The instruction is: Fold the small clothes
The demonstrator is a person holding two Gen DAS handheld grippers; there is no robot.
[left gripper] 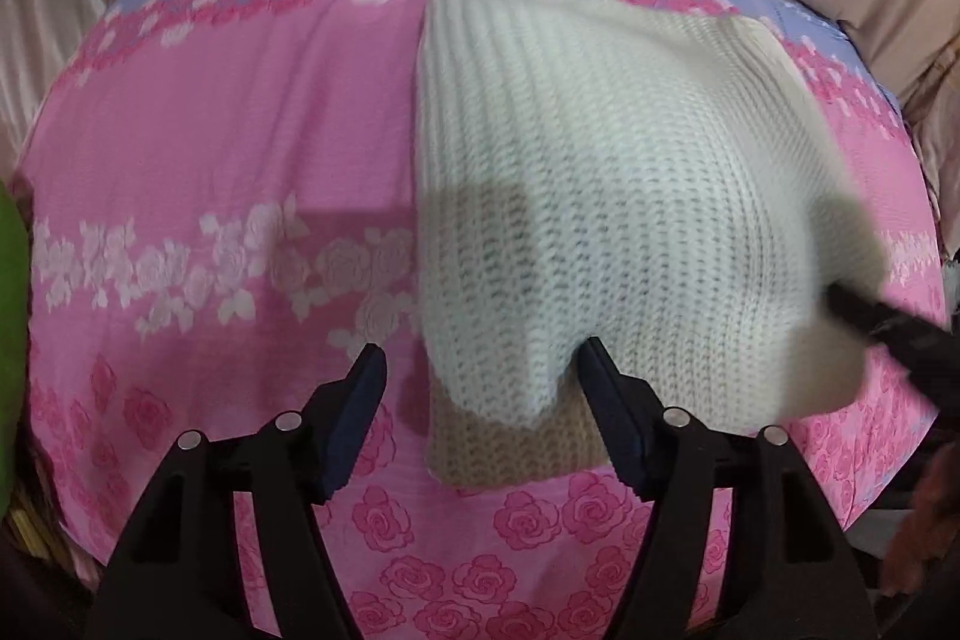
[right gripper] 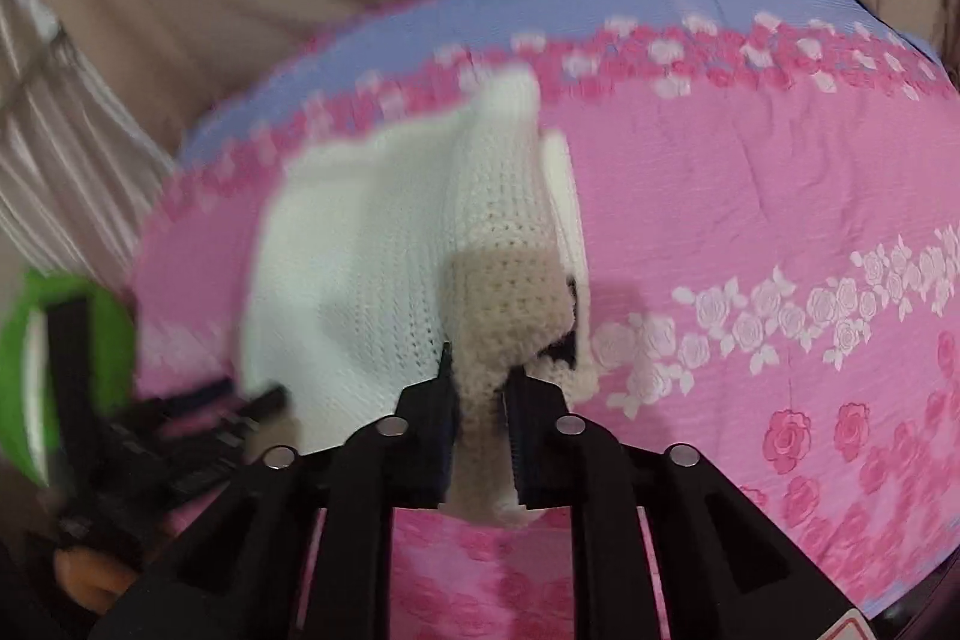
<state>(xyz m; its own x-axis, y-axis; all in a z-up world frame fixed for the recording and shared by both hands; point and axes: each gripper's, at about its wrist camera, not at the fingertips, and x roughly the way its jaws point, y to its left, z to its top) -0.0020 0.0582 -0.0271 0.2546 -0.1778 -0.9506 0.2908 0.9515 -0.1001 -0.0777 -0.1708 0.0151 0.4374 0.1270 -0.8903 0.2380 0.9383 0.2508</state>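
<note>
A: Your right gripper (right gripper: 477,394) has its jaws clamped on the beige hem of the white knitted garment (right gripper: 384,244), low in the centre of the right wrist view. Your left gripper (left gripper: 480,376) has its jaws apart, holding nothing, with the cloth's edge hanging between them.

B: Which step?

A: Mid-fold, I'd judge: a raised flap is being carried across. Next, lay it flat on the pink floral bedsheet (left gripper: 198,130), edges matched.

B: Count?

A: One garment, two grippers, one sheet.
</note>
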